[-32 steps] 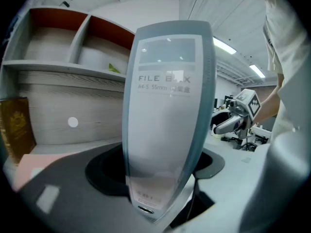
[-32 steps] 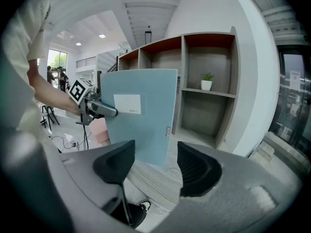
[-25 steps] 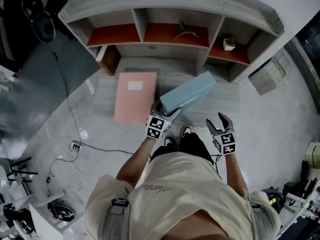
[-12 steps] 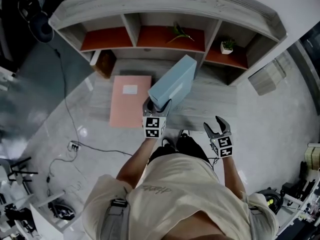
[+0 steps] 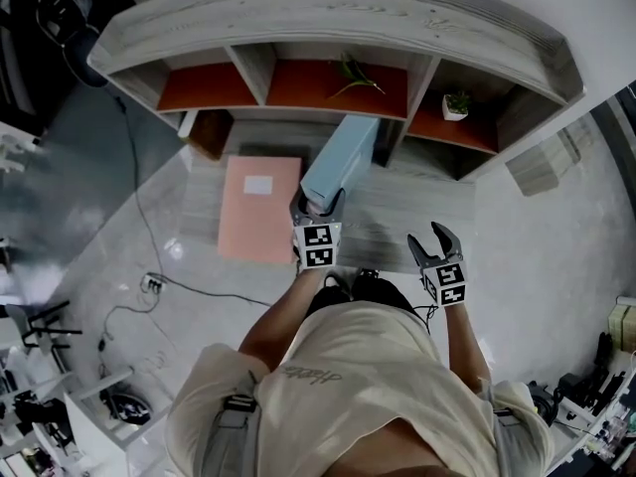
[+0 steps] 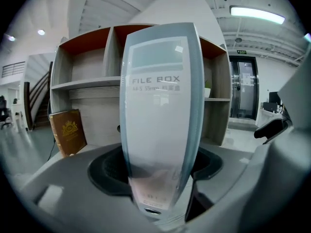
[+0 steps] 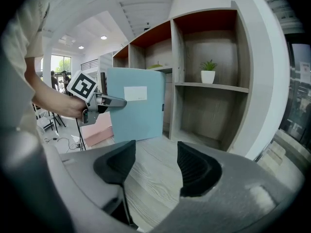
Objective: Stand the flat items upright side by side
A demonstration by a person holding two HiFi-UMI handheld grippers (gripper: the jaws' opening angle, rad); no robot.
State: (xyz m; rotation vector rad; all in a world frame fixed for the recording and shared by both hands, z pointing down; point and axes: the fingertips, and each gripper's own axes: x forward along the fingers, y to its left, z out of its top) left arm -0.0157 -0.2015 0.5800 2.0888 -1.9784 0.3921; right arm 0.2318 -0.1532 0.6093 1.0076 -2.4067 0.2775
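My left gripper (image 5: 316, 213) is shut on the spine end of a light blue file box (image 5: 340, 159), which stands on its edge above the desk and points toward the shelf. In the left gripper view the box's spine (image 6: 160, 110), printed FILE BOX, fills the gap between the jaws of the left gripper (image 6: 158, 181). A pink file box (image 5: 260, 207) lies flat on the desk to the left. My right gripper (image 5: 437, 242) hovers open and empty near the desk's front edge. The right gripper view shows the blue file box (image 7: 135, 105), the pink file box (image 7: 97, 129) and the open right gripper (image 7: 155, 168).
A grey shelf unit (image 5: 328, 28) with red-backed compartments stands at the back of the wooden desk (image 5: 417, 207). A brown book (image 5: 211, 132) leans at its left end. Small plants (image 5: 455, 102) sit in the compartments. A cable (image 5: 149, 284) lies on the floor to the left.
The left gripper has swung the blue file box from slanting right to pointing straight at the shelf and carried it farther in. The right gripper has barely moved.
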